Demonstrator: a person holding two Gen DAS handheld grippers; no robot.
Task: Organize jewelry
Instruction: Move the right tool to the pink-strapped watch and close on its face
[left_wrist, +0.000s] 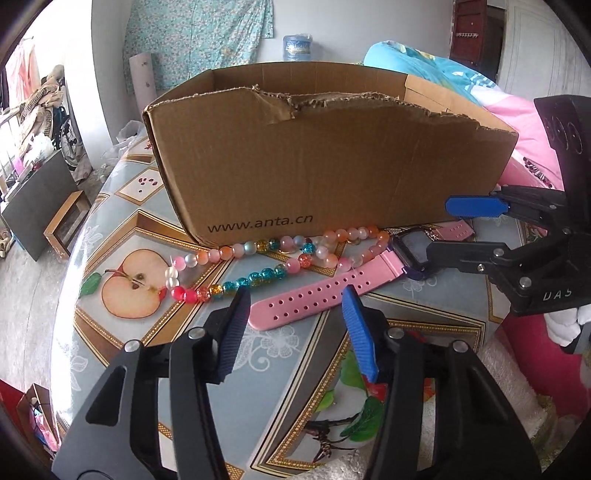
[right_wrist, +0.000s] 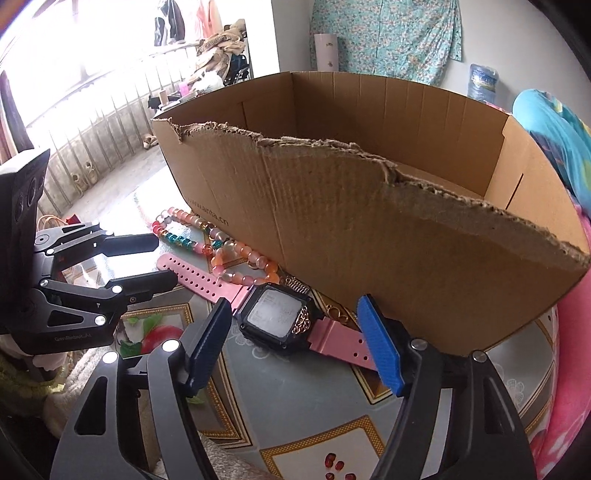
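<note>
The watch (right_wrist: 275, 319) lies flat on the worktop (right_wrist: 295, 398) just in front of the box (right_wrist: 369, 240). In the right wrist view its dark square face sits at centre frame, one pink strap running up-left, the other down-right towards the blue pad of the right gripper (right_wrist: 295, 343). That gripper's fingers (right_wrist: 380, 350) are spread wide, one on each side of the watch face, not touching it.

In the left wrist view the watch (left_wrist: 369, 273) stretches from lower centre to the right, its long perforated strap ending between the spread fingers (left_wrist: 356, 332) of the left gripper (left_wrist: 295, 317), which hovers over the strap tip without pinching it. The right gripper (left_wrist: 439, 230) enters from the right edge there, its fingers either side of the watch face.

The beads (left_wrist: 258, 266), a string of pink, orange, clear and teal ones, lie in loops against the foot of the box, touching the watch strap near the face. In the right wrist view the beads (right_wrist: 221, 243) sit at centre left, with the left gripper (right_wrist: 166, 258) beside them. A small gold chain (right_wrist: 336, 312) lies by the watch, next to the box.

The box is open-topped cardboard with a torn front edge. The worktop carries a glossy fruit-pattern cover.
</note>
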